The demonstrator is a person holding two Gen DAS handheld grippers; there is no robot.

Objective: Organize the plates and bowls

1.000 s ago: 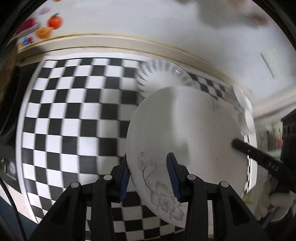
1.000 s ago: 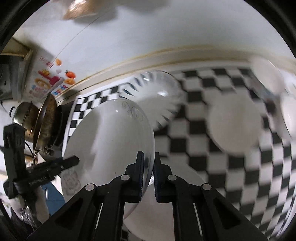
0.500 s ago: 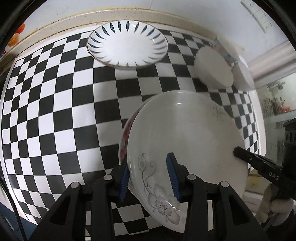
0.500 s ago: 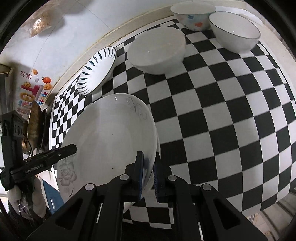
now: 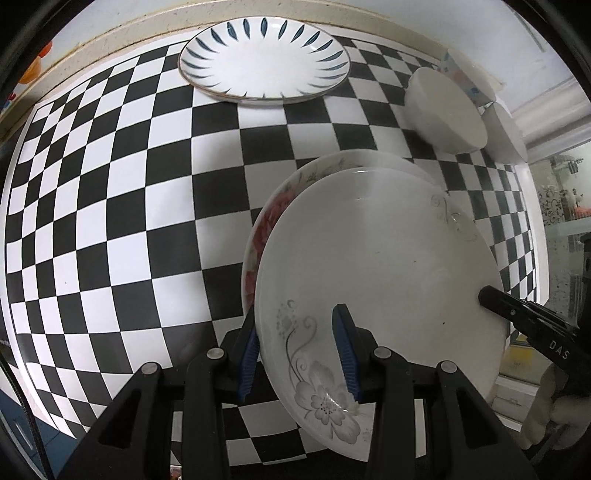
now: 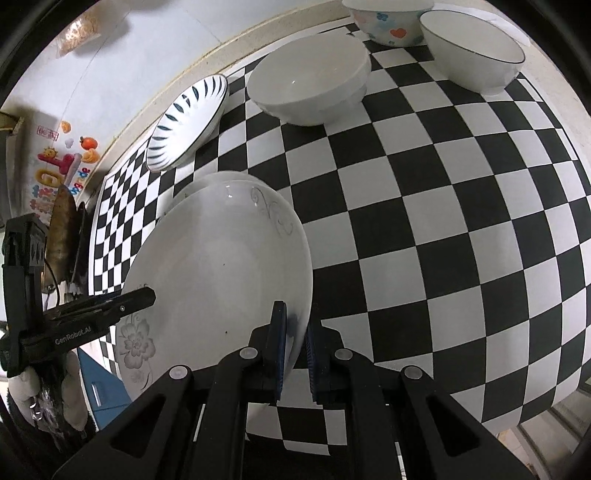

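A: What do you have?

B: I'm over the checkered mat (image 5: 110, 221). The white plate (image 5: 376, 280) hangs tilted between my 2 tongs, directly above the rose plate (image 5: 264, 229) that lies flat on the mat. The white plate's far rim sits lowest, close over the rose plate, though I can't tell if they touch. The coming move is straight down, I judge, to stack 1 on the other.

A: The tongs?

B: The left gripper (image 5: 299, 350) straddles the near rim by the grey flower, 1 pad under and 1 over. I can't tell if both pads press. The right gripper (image 6: 295, 347) is clamped thin on the opposite rim. Both sit equally close, on opposite edges.

A: Anything in the way?

B: I'd say no. The striped plate (image 5: 264, 61) lies well apart by the wall. 3 bowls stand beyond: the plain bowl (image 6: 310, 81), the rimmed bowl (image 6: 476, 55) and the heart bowl (image 6: 388, 22).
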